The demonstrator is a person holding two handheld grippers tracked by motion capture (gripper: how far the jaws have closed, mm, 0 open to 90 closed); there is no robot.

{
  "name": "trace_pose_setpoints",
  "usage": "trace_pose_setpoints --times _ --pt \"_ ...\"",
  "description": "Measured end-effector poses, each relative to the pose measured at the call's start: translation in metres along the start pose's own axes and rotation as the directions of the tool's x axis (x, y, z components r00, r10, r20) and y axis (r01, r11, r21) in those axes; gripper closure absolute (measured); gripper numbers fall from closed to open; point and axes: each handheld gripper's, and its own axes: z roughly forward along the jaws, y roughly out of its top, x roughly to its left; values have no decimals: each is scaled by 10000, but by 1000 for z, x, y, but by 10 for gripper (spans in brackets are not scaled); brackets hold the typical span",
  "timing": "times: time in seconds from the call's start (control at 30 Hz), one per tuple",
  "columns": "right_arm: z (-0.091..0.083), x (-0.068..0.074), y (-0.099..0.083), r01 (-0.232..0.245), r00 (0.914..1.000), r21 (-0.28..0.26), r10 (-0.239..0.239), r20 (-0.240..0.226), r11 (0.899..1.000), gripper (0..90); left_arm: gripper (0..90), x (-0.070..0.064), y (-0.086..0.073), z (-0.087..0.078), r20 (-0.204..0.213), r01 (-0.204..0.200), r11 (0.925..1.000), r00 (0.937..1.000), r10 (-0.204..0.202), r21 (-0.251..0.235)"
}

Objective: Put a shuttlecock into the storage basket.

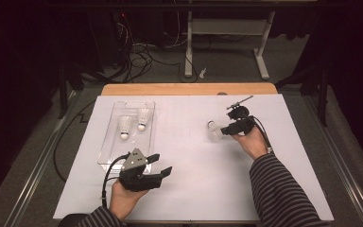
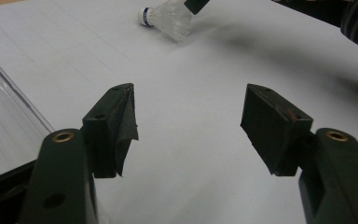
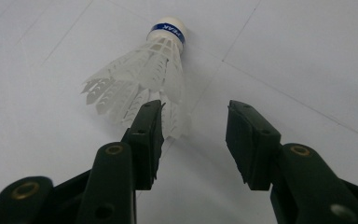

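Right gripper view has the right tool [image 3: 193,140] gaping at the shuttlecock [image 3: 142,81], skirt edge just inside — close off-centre and those feathers could crush.

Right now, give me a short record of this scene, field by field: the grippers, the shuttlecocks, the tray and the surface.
left gripper: open, holds nothing, over the table near the tray's near end
right gripper: open, at the skirt edge of the loose shuttlecock
loose shuttlecock: white, blue band on cork, lying on its side
tray: clear plastic, on the left of the table
shuttlecocks in tray: two, side by side
table: covered in white sheet
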Motion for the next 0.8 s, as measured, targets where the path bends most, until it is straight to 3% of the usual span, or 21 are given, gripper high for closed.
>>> trace_pose_setpoints --times 0.8 --pt "18 -2 1 -58 9993 488 76 -364 9988 812 363 0 -1 1 -14 -63 9999 10000 63 88"
